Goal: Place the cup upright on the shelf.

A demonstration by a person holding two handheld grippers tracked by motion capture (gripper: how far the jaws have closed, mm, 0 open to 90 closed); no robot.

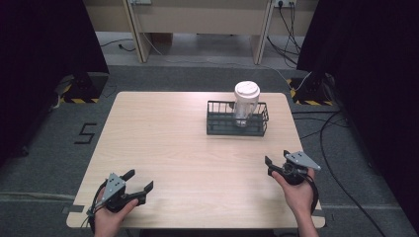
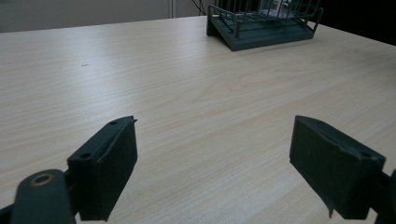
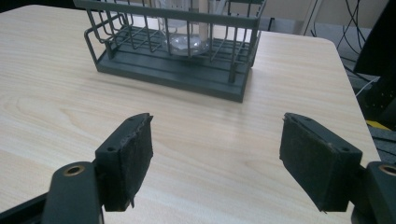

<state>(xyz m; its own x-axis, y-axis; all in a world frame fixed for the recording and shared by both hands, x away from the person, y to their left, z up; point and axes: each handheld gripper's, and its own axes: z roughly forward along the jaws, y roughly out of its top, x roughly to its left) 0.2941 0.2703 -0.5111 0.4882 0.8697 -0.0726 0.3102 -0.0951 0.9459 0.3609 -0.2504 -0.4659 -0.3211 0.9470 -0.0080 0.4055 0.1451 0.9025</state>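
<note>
A dark grey wire basket point(image 1: 220, 127) stands on the far right part of the light wooden table point(image 1: 173, 143). Upright inside it is a clear plastic cup point(image 1: 245, 104) with a white lid. My left gripper point(image 1: 140, 179) rests open near the front left corner, nothing between its jaws. My right gripper point(image 1: 276, 158) sits open near the front right edge, pointing toward the basket. In the left gripper view the gripper point(image 2: 215, 123) faces bare table, the basket point(image 2: 261, 35) far off. In the right gripper view the gripper point(image 3: 217, 119) faces the basket point(image 3: 177, 72) and the cup's base point(image 3: 187, 43).
Black curtains hang on both sides. Cables point(image 1: 336, 143) trail over the grey floor right of the table. A taped "5" point(image 1: 85, 133) marks the floor at left. A wooden desk's legs point(image 1: 138, 34) stand beyond the table.
</note>
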